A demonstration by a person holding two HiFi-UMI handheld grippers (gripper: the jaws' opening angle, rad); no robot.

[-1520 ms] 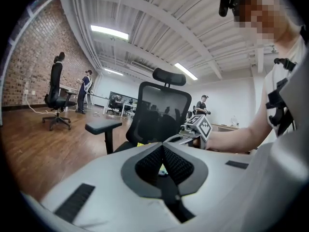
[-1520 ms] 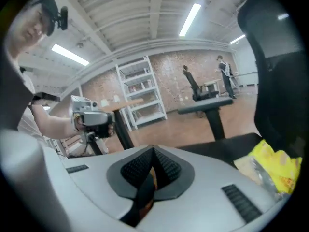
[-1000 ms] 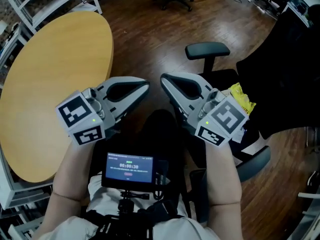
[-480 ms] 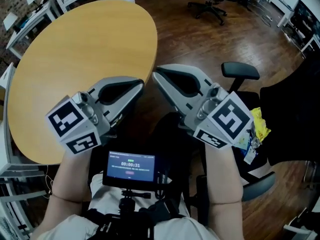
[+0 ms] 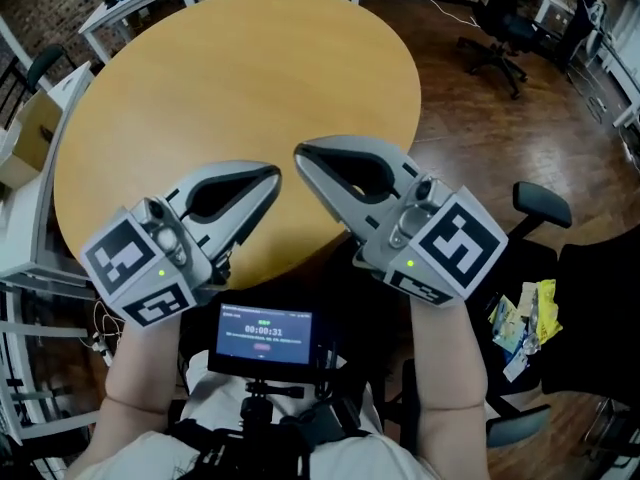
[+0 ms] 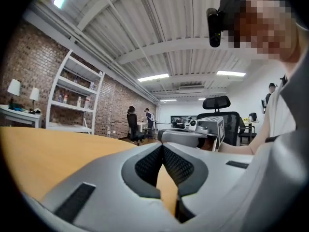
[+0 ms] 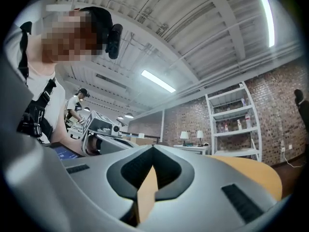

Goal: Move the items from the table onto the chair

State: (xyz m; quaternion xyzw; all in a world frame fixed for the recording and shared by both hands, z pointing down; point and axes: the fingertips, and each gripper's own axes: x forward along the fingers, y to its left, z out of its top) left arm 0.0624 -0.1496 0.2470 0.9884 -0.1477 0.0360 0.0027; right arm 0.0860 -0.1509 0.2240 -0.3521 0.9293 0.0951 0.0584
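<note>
Table (image 5: 230,68), upper centre of head view — plain warm honey-tan. Floor (image 5: 470,118), upper right: glossy dark brown planks. Left gripper (image 5: 272,172), right gripper (image 5: 298,152): pale grey shells, black textured pads. Left cube (image 5: 135,268), right cube (image 5: 455,250): black-and-white square markers, green dot each. Chair (image 5: 595,293), right edge: black. Packets (image 5: 528,316) on it — yellow, teal, white. Brick wall (image 6: 29,71), left of left gripper view: reddish-brown. Shelving (image 6: 72,98): white.

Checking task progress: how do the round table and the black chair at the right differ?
The table is round and wood-coloured, with nothing on its visible top; the chair is black and carries packets on its seat. The table fills the upper head view; the chair sits at its lower right. Both stand on the dark wooden floor.
</note>
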